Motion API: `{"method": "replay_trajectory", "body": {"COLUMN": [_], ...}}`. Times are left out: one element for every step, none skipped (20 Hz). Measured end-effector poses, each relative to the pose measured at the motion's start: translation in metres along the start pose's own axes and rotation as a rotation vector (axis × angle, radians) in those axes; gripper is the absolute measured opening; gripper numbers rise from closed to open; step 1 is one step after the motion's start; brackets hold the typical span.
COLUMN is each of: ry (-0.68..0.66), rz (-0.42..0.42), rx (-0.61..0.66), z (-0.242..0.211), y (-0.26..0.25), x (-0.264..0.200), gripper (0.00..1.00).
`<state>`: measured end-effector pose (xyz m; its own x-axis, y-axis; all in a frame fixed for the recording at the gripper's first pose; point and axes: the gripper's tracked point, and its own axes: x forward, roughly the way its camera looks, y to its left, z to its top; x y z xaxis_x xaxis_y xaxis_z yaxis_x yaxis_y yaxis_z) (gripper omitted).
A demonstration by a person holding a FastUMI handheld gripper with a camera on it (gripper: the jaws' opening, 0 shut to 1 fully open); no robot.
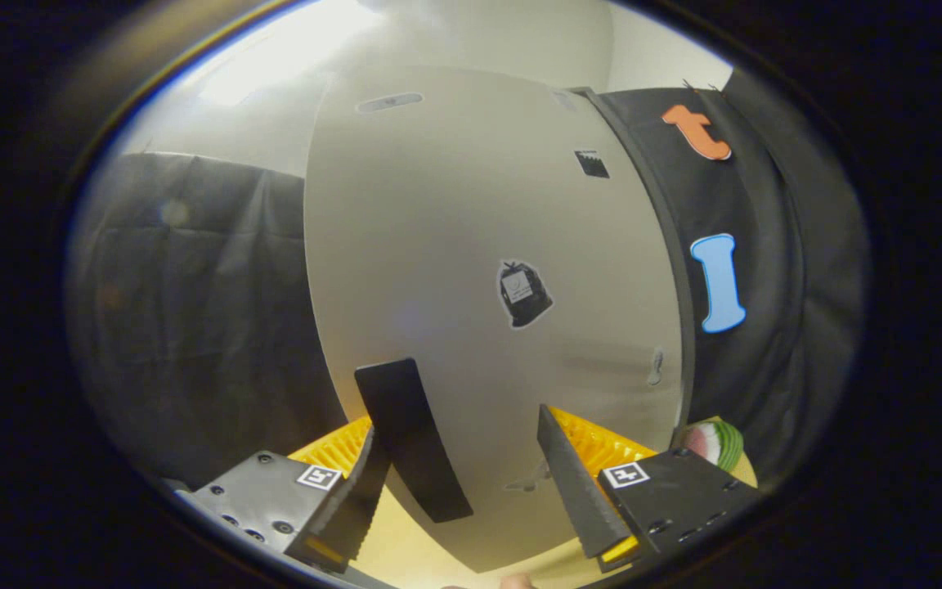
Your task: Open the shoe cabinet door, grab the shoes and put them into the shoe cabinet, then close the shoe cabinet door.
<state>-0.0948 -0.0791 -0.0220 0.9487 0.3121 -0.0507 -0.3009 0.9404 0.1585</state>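
1. The door (471, 270) is the biggest thing here: a pale grey, flat panel standing upright just ahead of the gripper (463, 483), apparently shut. It carries a dark sticker (523, 293) at about 1 o'clock from the fingers and a smaller black sticker (592, 164) higher up.

2. Its handle (410, 438) is a long dark strip, slightly tilted, at 11 o'clock from the gripper's midpoint, beside the left finger.

3. The gripper is spread wide with nothing between the fingers; only bare door panel shows in the gap. Whether the left finger touches the handle I cannot tell.

4. Main risk, in my judgement: the handle sits at the left finger and not centred in the gap, so closing now could pinch its edge or miss it, and the fingers would slide off on the pull.

5. Second risk: pulling along the wrong line could twist a thin strip out of the grip or rock the cabinet.

6. A small keyhole-like mark (656, 366) sits at 2 o'clock near the door's right edge.

7. A green-and-pink thing (716, 442) at 3 o'clock lies low beside the door; a swinging door might brush it.
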Motion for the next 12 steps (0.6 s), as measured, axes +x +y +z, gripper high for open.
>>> {"method": "replay_trajectory", "body": {"ry": [-0.003,-0.003,-0.003,-0.002,-0.002,-0.003,-0.006,-0.009,-0.014,-0.018,-0.020,-0.021], "rz": [-0.007,-0.017,-0.026,-0.034,-0.042,-0.049,-0.058,-0.066,-0.075,-0.084,-0.092,-0.100], "rx": [-0.002,-0.011,-0.020,-0.029,-0.036,-0.044,-0.051,-0.059,-0.067,-0.074,-0.080,-0.084], "z": [0.000,0.001,0.000,-0.001,-0.001,-0.001,-0.001,0.000,0.001,0.002,0.002,0.002], "y": [0.003,0.006,0.010,0.012,0.015,0.017,0.018,0.019,0.021,0.023,0.024,0.024], "x": [0.005,0.011,0.016,0.022,0.026,0.031,0.036,0.040,0.043,0.048,0.051,0.056], "gripper": [0.98,0.98,0.98,0.98,0.98,0.98,0.98,0.98,0.98,0.98,0.98,0.98]}}
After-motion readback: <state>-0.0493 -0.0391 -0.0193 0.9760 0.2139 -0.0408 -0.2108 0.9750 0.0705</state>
